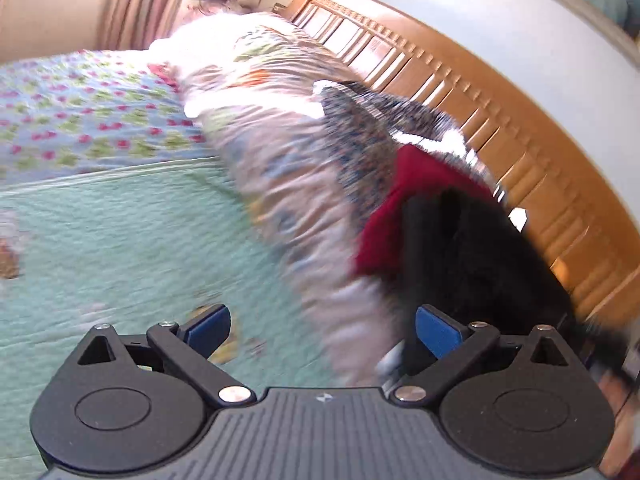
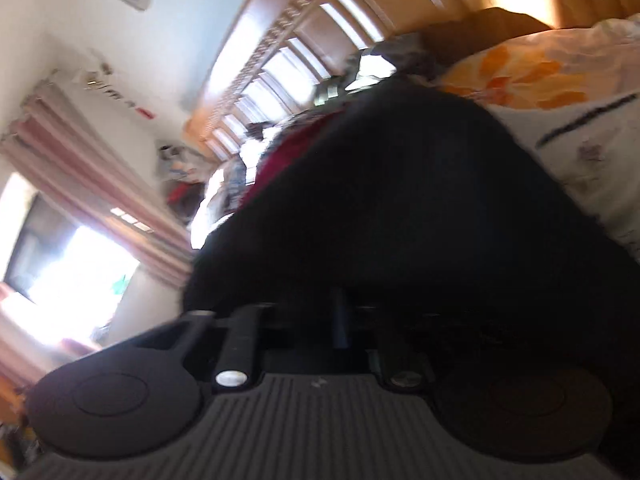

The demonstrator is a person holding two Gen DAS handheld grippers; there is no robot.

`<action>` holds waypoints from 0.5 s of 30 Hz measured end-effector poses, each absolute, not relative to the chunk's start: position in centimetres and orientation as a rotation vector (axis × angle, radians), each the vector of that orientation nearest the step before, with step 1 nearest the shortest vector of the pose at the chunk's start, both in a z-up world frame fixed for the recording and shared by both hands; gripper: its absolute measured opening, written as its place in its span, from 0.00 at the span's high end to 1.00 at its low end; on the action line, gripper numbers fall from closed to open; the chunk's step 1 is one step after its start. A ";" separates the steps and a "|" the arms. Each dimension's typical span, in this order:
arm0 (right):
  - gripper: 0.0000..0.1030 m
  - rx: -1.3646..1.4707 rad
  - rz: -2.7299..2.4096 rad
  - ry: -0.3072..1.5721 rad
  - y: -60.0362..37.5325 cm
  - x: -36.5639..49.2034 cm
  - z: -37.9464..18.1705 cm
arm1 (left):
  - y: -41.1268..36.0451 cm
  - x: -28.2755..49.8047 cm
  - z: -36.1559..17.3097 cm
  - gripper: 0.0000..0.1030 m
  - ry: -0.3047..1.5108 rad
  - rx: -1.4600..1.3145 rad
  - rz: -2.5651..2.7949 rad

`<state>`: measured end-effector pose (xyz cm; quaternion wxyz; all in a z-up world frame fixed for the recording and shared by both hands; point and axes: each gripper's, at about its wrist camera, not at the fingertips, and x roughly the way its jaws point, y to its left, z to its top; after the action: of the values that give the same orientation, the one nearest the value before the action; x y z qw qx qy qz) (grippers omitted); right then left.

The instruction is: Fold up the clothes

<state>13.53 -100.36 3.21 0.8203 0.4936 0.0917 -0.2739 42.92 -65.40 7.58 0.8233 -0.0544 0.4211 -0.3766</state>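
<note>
A black garment (image 1: 472, 248) lies on a pile of clothes by the headboard, over a red garment (image 1: 412, 200) and a dark speckled one (image 1: 360, 132). My left gripper (image 1: 323, 328) is open wide above the bed, its blue pads (image 1: 436, 330) bare, the right one just beside the black cloth. In the right wrist view the black garment (image 2: 400, 200) fills the middle and drapes over my right gripper (image 2: 344, 304). Its jaws stand close together with their tips buried in the black cloth. The red garment (image 2: 288, 148) shows behind.
A teal quilt (image 1: 120, 232) and a flowered sheet (image 1: 80, 112) cover the bed. A rolled patterned duvet (image 1: 272, 152) lies across it. The wooden slatted headboard (image 1: 520, 128) runs behind the pile. A pillow with orange flowers (image 2: 540, 72) lies right; pink curtains (image 2: 100, 184) hang left.
</note>
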 end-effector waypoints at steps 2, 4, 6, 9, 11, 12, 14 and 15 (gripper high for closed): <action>0.88 0.995 -0.602 0.168 -98.3 13.2 4.4 | -58.7 40.7 5.5 0.02 0.891 -0.036 -0.771; 0.52 0.850 -0.576 0.174 -93.9 13.5 6.7 | -51.3 38.3 3.0 0.02 0.918 0.000 -0.693; 0.11 0.684 -0.530 0.202 -88.1 14.2 8.6 | -44.8 36.1 0.8 0.02 0.956 0.028 -0.634; 0.07 0.449 -0.388 0.325 -75.4 16.2 7.7 | -36.6 33.5 -1.5 0.02 0.961 0.093 -0.554; 0.05 0.358 -0.297 0.404 -67.0 17.4 5.2 | -32.3 32.3 -2.2 0.01 0.926 0.145 -0.519; 0.05 0.376 -0.263 0.439 -63.1 17.8 3.1 | -30.1 31.7 -2.5 0.01 0.908 0.170 -0.502; 0.05 0.446 -0.199 0.508 -55.5 18.7 -1.5 | -26.8 30.9 -3.3 0.01 0.879 0.169 -0.481; 0.05 0.481 -0.167 0.542 -51.8 19.1 -3.8 | -25.1 30.4 -3.6 0.01 0.862 0.160 -0.473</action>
<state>19.13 -51.76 -3.83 0.9317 0.2350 0.2646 -0.0815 30.42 -25.05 -3.61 0.8785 0.0768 0.4135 -0.2268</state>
